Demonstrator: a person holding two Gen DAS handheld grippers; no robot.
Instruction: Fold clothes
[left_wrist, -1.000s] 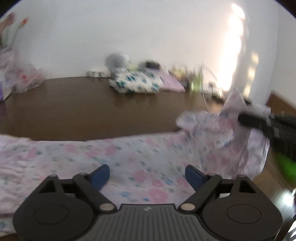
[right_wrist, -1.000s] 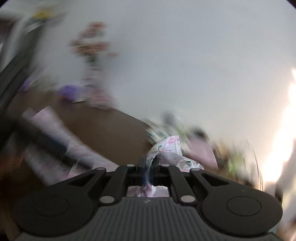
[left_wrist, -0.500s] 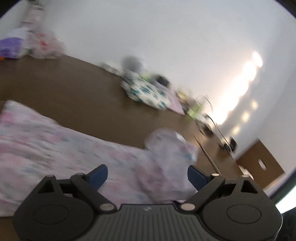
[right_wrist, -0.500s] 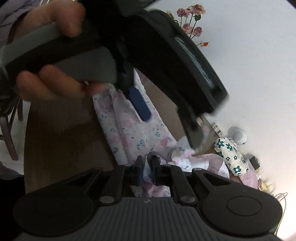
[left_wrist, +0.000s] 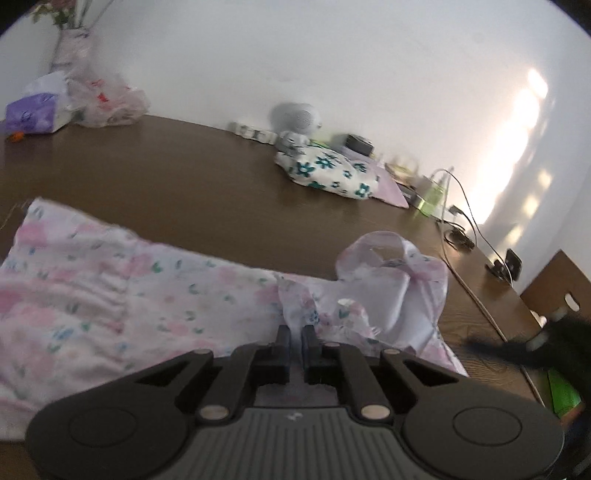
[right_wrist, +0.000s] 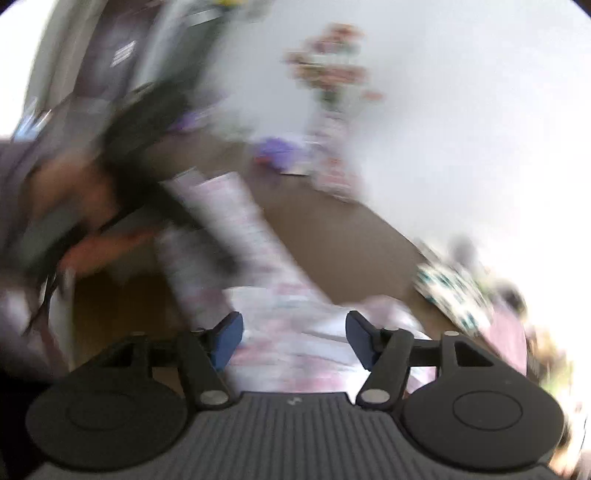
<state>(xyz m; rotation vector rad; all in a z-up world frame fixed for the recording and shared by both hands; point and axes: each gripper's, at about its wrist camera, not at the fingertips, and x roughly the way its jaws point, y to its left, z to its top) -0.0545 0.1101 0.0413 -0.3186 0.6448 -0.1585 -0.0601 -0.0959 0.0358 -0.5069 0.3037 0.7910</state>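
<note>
A pink floral garment (left_wrist: 122, 295) lies spread on the dark wooden table (left_wrist: 177, 184), its right end bunched up (left_wrist: 391, 284). My left gripper (left_wrist: 294, 338) is shut on a fold of this garment near the bunched end. My right gripper (right_wrist: 293, 332) is open and empty above the same garment (right_wrist: 288, 314); this view is heavily blurred. In the left wrist view the right gripper (left_wrist: 546, 343) shows as a dark blur at the right edge. The left gripper and the hand holding it (right_wrist: 110, 192) show blurred at the left of the right wrist view.
A folded white cloth with teal flowers (left_wrist: 328, 173) lies at the back of the table, with a white speaker (left_wrist: 295, 118), cables (left_wrist: 458, 225) and small items beside it. A vase with flowers (left_wrist: 70, 40), a plastic bag and a purple tissue pack (left_wrist: 33, 112) stand at the back left.
My left gripper has shut on a fold of the floral garment. My right gripper has let go of the garment, opened and swung away.
</note>
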